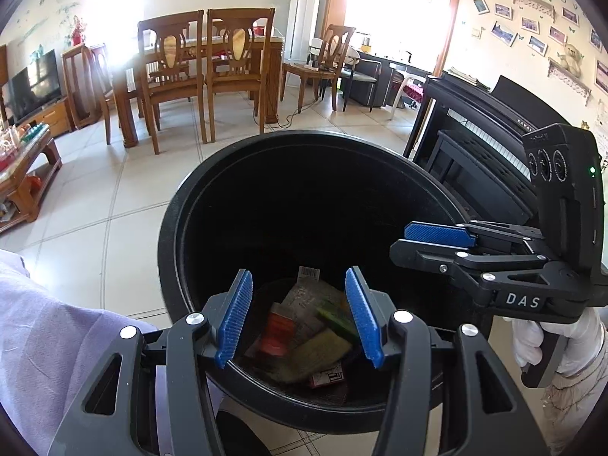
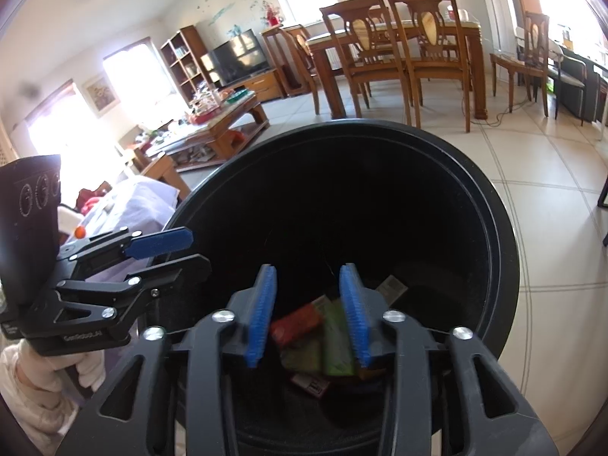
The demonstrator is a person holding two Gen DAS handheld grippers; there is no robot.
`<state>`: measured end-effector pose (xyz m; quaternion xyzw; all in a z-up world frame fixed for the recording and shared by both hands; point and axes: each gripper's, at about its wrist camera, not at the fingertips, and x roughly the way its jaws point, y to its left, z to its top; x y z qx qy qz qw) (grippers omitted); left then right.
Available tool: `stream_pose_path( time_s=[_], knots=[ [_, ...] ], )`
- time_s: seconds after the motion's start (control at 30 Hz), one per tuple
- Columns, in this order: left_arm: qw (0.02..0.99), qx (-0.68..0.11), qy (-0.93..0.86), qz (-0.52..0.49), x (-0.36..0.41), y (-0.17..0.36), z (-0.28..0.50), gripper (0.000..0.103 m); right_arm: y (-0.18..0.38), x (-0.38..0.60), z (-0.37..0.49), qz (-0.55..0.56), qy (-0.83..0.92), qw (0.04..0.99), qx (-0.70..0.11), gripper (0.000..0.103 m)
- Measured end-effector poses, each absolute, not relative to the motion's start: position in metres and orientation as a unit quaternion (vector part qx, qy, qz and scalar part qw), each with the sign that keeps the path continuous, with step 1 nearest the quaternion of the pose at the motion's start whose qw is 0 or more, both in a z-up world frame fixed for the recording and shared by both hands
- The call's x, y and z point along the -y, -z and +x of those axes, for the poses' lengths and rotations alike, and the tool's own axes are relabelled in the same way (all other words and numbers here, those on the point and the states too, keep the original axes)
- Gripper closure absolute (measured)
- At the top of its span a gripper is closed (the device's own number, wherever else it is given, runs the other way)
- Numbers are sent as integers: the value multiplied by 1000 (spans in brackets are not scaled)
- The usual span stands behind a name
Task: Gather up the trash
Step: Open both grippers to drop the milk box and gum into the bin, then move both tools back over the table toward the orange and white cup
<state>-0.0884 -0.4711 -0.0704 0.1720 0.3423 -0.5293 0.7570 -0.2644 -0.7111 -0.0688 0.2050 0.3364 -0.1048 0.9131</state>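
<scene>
A round black trash bin stands on the tiled floor; it also shows in the right wrist view. Several pieces of trash lie at its bottom: a red wrapper, green packets and a barcoded wrapper; they also show in the right wrist view. My left gripper is open and empty above the bin's near rim. My right gripper is open and empty over the bin; it also shows in the left wrist view at the bin's right side.
A wooden dining table with chairs stands behind the bin. A black piano is at the right. A low wooden coffee table with clutter and a TV are at the left. A purple cloth lies close at the left.
</scene>
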Motion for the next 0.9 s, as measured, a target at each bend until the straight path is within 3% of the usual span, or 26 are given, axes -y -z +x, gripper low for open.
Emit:
stream_pose_path(
  time_s=[0.1,0.17,0.33,0.47,0.57,0.9],
  knots=[
    [759,-337,531,167,466,65,-90,49,63,708,-262,202,107,914,-336,58],
    [764,-329,530,164,460,61,-91,42,61,705,-262,199,107,914,-337,58],
    [772,-319,528,150,439,49,-88,42,53,689,-251,187,104,916,-338,58],
    [783,-312,520,138,417,39,-83,41,43,671,-239,176,98,921,-333,47],
    [797,-303,508,122,396,31,-76,29,35,656,-223,165,88,924,-333,45],
    [848,-302,429,81,304,17,-26,29,10,579,-149,128,31,934,-331,31]
  ],
)
